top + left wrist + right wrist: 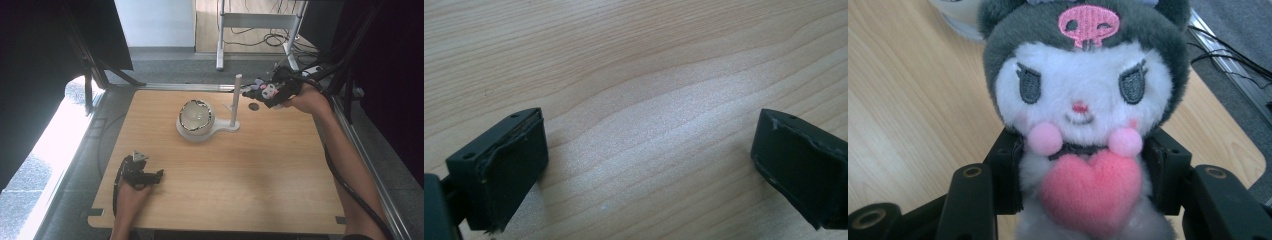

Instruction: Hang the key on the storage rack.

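Plush toy (pixel 1080 130): grey hood, pink heart.

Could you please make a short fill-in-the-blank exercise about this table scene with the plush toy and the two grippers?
1. The right gripper is shut on a plush toy that holds a pink ____ on its chest.
2. The left gripper has its jaws ____, with nothing between them.
3. The white stand carries an upright ____ beside its round globe.

Missing words: heart; open; post
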`<state>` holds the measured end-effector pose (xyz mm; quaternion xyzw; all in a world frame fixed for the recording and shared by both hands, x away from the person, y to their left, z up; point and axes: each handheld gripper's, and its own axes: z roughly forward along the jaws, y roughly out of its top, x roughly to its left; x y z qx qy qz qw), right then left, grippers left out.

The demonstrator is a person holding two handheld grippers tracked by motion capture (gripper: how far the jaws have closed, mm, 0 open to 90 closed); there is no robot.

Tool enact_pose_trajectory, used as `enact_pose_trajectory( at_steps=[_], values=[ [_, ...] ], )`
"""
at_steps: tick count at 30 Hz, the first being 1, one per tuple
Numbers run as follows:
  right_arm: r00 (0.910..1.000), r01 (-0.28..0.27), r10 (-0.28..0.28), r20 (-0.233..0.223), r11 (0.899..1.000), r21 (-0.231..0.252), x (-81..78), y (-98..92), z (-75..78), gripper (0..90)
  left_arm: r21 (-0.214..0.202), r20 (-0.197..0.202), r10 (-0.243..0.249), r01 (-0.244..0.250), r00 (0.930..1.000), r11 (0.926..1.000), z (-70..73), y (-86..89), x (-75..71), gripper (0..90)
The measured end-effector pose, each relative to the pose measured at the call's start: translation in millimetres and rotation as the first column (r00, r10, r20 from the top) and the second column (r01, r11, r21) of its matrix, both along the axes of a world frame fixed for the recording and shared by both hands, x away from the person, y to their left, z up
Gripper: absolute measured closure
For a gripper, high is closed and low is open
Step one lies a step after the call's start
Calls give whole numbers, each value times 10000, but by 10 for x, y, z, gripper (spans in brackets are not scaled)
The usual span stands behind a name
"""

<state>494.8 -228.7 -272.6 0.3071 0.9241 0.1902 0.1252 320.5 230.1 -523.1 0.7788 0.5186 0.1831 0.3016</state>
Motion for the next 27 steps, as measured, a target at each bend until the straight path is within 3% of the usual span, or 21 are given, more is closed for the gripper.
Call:
enact_pose_trajectory(
  at_steps=[8,15,27],
  values=[
    [9998,-130,130,162,9999,29,60,140,72,451,-22,-9,21,-21,10000,10000,0,-2,-1,17],
    [9992,-412,412,-1,9991,49,38,248,25,451,-21,5,27,-27,10000,10000,-2,-2,-1,17],
    [9938,-622,633,-911,9979,153,25,288,-389,443,-30,-25,-11,11,10000,10000,1,1,0,17]
  ],
)
